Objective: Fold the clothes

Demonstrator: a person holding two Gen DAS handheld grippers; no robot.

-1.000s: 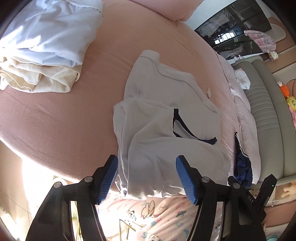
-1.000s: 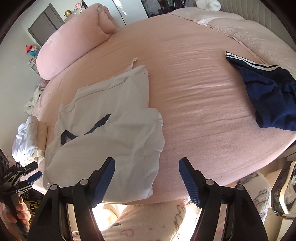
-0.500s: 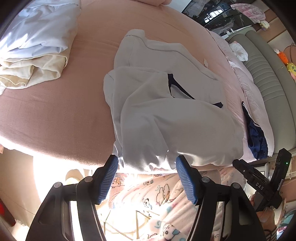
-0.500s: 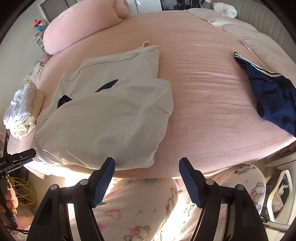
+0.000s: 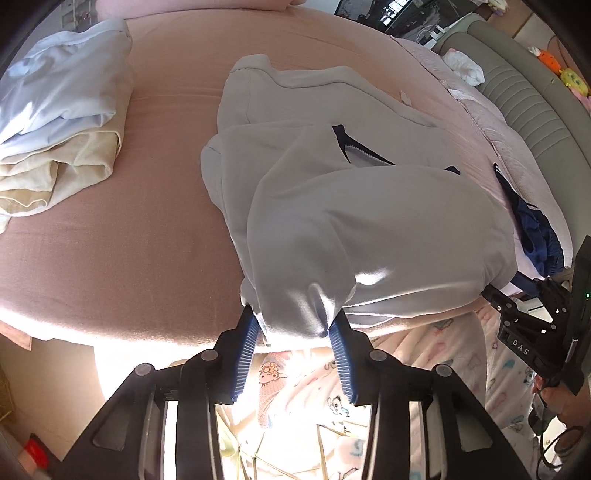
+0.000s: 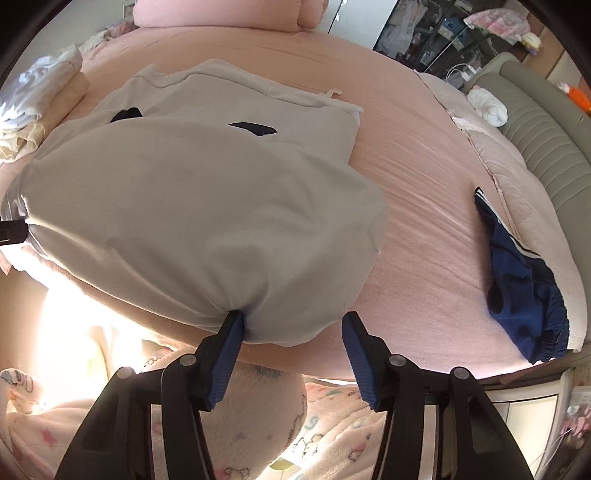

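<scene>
At the near edge of the pink bed, the left gripper is closing on one corner of the grey garment, and the right gripper, jaws closing, has the other corner between its pads.

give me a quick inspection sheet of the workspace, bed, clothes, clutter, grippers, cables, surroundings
surface: pink bed, sheet lightly wrinkled
job's things: grey shirt partly folded, its near hem at the bed's edge
clutter: folded clothes pile on the far left; navy shorts crumpled at the right edge
grippers: left gripper closing, hem bunched between its pads; right gripper closing, hem between the pads, right pad still clear of cloth
cables: white cable by the headboard
surroundings: grey padded headboard, pink bolster, dark glass cabinet, person's patterned pyjamas below
</scene>
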